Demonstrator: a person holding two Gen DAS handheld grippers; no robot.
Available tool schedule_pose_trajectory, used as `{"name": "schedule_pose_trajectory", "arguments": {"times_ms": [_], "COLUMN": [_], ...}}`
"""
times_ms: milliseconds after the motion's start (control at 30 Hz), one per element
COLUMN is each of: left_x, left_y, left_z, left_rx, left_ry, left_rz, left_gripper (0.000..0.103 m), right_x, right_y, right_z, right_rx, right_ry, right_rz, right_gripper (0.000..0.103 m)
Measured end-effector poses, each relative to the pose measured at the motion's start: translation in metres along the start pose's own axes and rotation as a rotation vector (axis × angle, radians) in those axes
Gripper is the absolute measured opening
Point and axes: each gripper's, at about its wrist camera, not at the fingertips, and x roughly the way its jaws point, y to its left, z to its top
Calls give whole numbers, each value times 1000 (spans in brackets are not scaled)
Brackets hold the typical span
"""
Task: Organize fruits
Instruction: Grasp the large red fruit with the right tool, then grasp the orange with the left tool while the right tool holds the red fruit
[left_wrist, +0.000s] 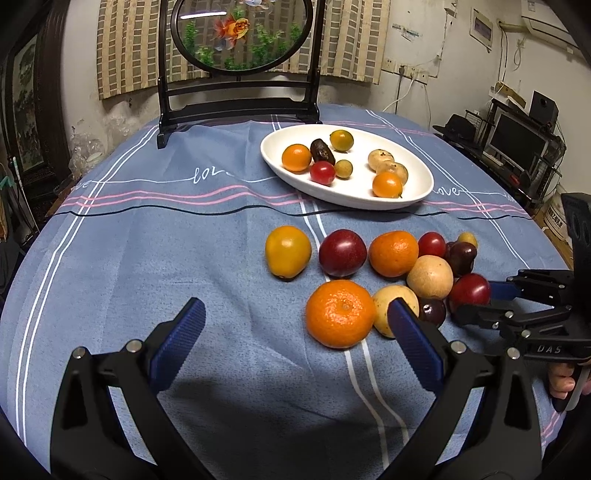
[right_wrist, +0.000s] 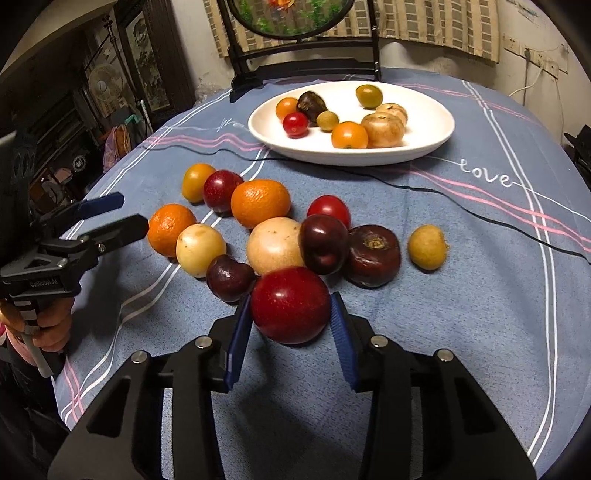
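Fruits crowd the blue striped tablecloth; right hand-held gripper clasps a red plum, left spread wide.

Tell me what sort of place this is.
Likely a lived-in home room: a cloth-covered table with a plate of fruit, a goldfish screen, and a computer desk by the wall.

I'm counting twenty fruits: eight on the one plate, twelve loose on the cloth, including two mandarins and two red plums.

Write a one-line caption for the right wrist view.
Right tongs closing around a red plum; filled white plate behind.
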Motion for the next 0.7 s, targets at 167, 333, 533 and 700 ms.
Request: {"name": "schedule_pose_trajectory", "arguments": {"times_ms": [167,333,533,700], "left_x": [2,4,8,9], "left_y": [-3,-11,-26,-26], "left_z": [0,0,1,1], "left_rx": [21,67,210,275], "left_ry": [12,23,25,27], "left_rz": [-42,-72,-62,-72], "left_gripper": [100,92,72,71], "right_x": [-15,-21,-23,-23], "right_y": [-9,-16,-16,-16], "right_z": [-1,-2,-3,-3], "right_rx": [46,84,93,94], "right_ry": [-59,-75,-83,-77], "right_rz": [14,33,44,46], "right_gripper": [43,43,43,43]}}
